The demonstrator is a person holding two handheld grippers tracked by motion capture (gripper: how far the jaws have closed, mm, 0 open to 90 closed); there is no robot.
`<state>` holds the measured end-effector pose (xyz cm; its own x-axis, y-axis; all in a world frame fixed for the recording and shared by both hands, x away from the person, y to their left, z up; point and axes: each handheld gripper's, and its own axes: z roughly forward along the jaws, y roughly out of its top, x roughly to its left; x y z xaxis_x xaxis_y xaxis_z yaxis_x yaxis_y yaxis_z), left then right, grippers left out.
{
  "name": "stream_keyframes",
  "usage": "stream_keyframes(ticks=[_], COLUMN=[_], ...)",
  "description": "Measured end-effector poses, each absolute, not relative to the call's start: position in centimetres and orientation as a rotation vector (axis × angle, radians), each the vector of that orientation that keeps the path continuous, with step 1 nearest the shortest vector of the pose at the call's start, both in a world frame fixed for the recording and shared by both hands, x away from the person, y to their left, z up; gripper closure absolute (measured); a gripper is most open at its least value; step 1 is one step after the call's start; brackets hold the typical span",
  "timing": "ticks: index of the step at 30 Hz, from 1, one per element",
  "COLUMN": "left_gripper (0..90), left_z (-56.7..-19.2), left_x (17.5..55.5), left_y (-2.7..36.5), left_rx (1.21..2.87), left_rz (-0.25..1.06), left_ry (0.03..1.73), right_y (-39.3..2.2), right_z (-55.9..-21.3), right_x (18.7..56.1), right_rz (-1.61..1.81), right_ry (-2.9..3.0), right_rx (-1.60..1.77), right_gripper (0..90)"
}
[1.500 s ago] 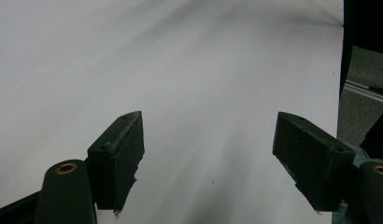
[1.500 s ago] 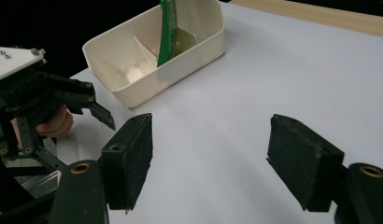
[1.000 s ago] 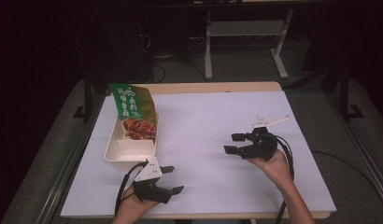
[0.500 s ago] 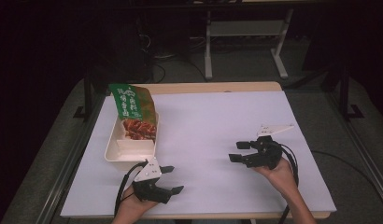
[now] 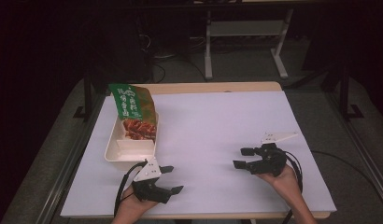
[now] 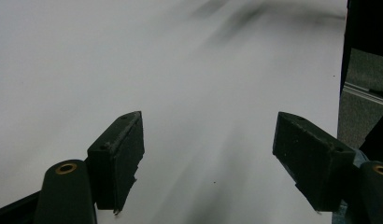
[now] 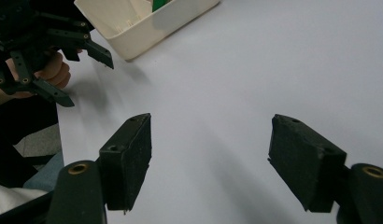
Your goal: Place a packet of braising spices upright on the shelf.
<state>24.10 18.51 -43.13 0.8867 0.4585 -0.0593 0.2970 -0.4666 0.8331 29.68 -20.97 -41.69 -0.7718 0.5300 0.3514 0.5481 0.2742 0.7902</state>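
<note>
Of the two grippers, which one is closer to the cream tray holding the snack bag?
The left gripper. Its jaws sit just below the cream tray's near end, while the right gripper is far off across the white table.

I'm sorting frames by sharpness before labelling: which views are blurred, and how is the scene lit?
High view: the white table is bright, the room behind it dark, the snack bag slightly soft. Left gripper view: the table surface is smeared into streaks, while the left tool looks sharp. Right gripper view: crisp, with the left tool casting a soft shadow beside the cream tray.
</note>
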Motion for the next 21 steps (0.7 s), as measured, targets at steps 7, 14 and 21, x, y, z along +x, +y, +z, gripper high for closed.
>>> stream_keyframes(ticks=[7,14,21], left_gripper=[24.2,24.1,24.1], left_z=[-43.1,-43.1,-43.3], left_x=[24.0,23.9,23.8], left_y=[18.5,18.4,18.2], left_rx=[2.091,2.099,2.107], left_rz=[0.216,0.217,0.201], left_ry=[0.544,0.537,0.528], right_y=[-21.3,-21.2,-20.8], right_z=[-42.5,-43.2,-44.0], right_x=[29.0,28.0,26.7], right_rz=[-1.553,-1.562,-1.573], right_ry=[-2.479,-2.482,-2.473], right_rx=[-1.064,-1.053,-1.05], right_gripper=[28.6,28.2,28.0])
